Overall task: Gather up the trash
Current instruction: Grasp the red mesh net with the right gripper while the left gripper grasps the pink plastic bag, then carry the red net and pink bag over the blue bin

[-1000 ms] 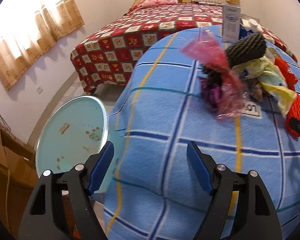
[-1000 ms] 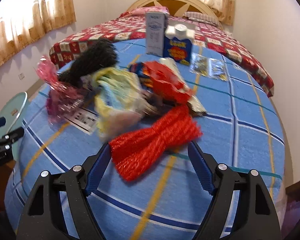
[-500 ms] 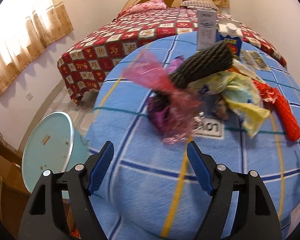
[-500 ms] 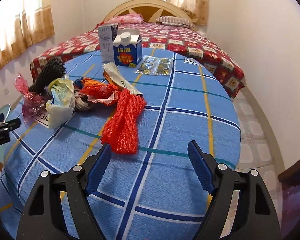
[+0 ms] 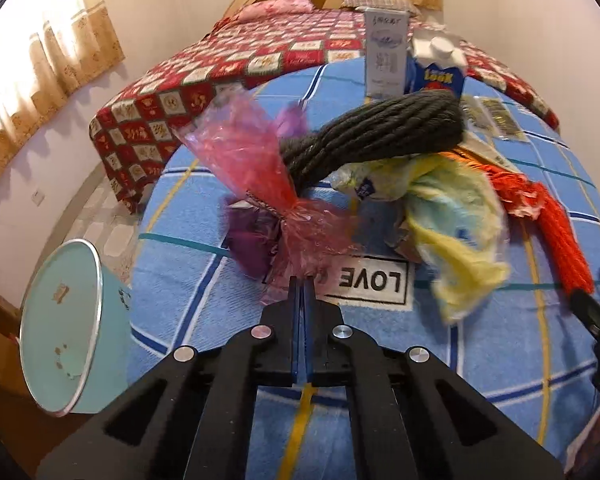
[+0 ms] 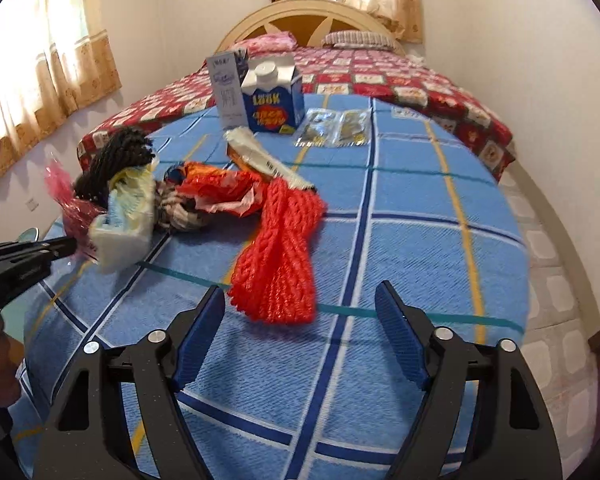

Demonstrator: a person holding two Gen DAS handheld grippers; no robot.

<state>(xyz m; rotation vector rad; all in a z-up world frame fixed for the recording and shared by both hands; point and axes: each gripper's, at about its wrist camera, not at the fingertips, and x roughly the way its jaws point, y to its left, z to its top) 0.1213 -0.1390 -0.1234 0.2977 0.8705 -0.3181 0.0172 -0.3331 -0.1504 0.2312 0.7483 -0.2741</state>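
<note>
— Left tool [image 5: 300,280] doing what?
— Pinching tight on pink wrapper [image 5: 256,168], lying on blue tabletop [image 5: 180,272].
— Right tool [image 6: 300,312]?
— Gaping wide, hanging near red net [image 6: 280,256].

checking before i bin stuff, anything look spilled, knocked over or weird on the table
Nothing looks spilled. The milk carton and white box stand upright. The oddity is the crumpled heap: pink cellophane wrapper, yellow bag, red net. The left gripper is shut on the pink wrapper's edge.
</note>
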